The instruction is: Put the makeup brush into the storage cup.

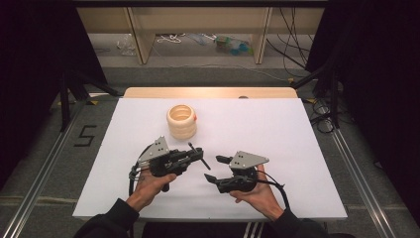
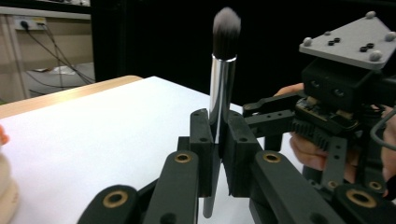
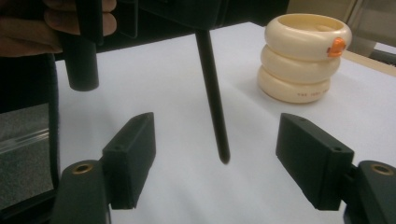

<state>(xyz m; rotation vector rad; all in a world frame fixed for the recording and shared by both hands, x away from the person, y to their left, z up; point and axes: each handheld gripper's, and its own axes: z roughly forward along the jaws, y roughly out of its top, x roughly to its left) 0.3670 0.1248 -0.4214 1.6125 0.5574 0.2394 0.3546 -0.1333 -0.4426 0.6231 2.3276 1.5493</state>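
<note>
1. The left gripper [image 2: 219,140] is clamped on a makeup brush [image 2: 222,88] at its silver collar, bristles upward and the thin black handle [image 3: 212,98] hanging below the jaws, clear of the table.
2. The right gripper [image 3: 215,161] has its jaws wide apart and holds nothing. In the right gripper view the handle tip hangs between them, touching neither.
3. Risk – slip: the collar is smooth and round, so the brush could slide or pivot if the left grip loosens before the other gripper closes.
4. Risk – miss: the handle is thin and tapers, so a closure near its tip could knock it aside rather than seize it.
5. Surroundings: a cream ringed holder [image 1: 182,120] stands upright on the white table [image 1: 277,134], beyond both grippers and well apart – nothing lies between.
</note>
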